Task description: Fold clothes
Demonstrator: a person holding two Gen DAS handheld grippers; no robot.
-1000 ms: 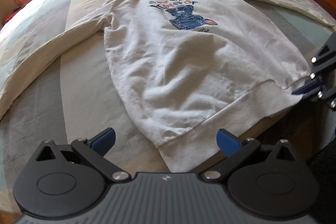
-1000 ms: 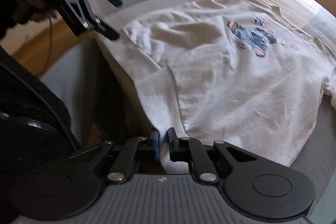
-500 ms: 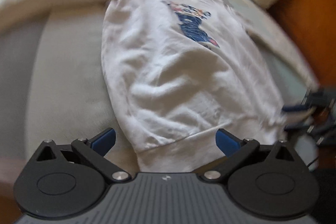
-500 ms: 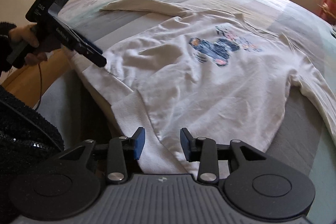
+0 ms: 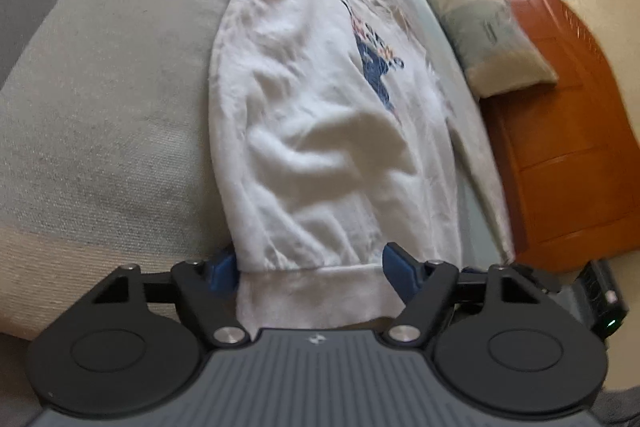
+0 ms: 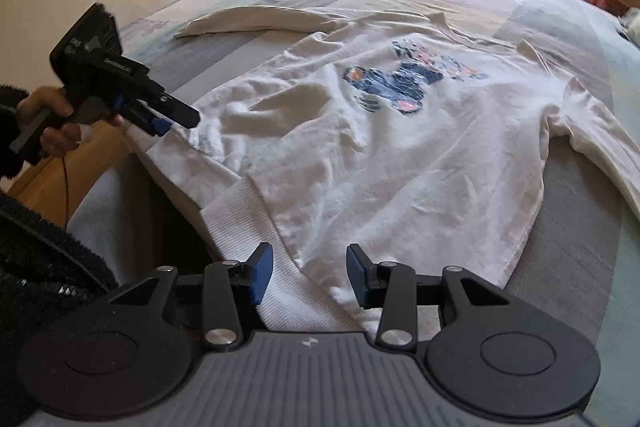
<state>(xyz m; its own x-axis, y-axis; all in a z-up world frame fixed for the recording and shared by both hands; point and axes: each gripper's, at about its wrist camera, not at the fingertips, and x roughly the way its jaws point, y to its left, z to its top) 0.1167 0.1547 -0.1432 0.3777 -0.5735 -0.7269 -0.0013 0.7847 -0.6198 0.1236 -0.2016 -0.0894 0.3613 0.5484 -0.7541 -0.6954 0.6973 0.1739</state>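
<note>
Both of your tongs sit at the bottom edge of the white sweatshirt (image 6: 360, 155), and both are spread wide with nothing pinched in them.

Your left gripper (image 5: 312, 273) has its two blue pads on either side of the ribbed hem (image 5: 316, 297). The hem lies in the gap between them, and the left pad sits right against the corner of the cloth. In the right wrist view you can see this same left gripper (image 6: 176, 119) from the side, held in your hand (image 6: 52, 123), with its tips at the near left corner of the sweatshirt. Your dark fuzzy sleeve (image 6: 36, 267) fills the lower left of that view.

Your right gripper (image 6: 306, 279) is at the other bottom corner. The ribbed hem (image 6: 256, 227) runs down between its blue pads, but the pads do not squeeze it.

You have the sweatshirt lying flat, front side up, on the bed (image 6: 572, 267). It has a blue picture (image 6: 400, 83) on the chest. One long sleeve (image 6: 256, 21) is stretched out to the far left, and the other sleeve (image 6: 600, 147) goes off to the right. The cloth has some soft wrinkles in the middle.

A pillow (image 5: 480, 27) lies at the head of the bed, next to the orange wooden headboard (image 5: 568, 155). The left wrist view is a bit blurry.
</note>
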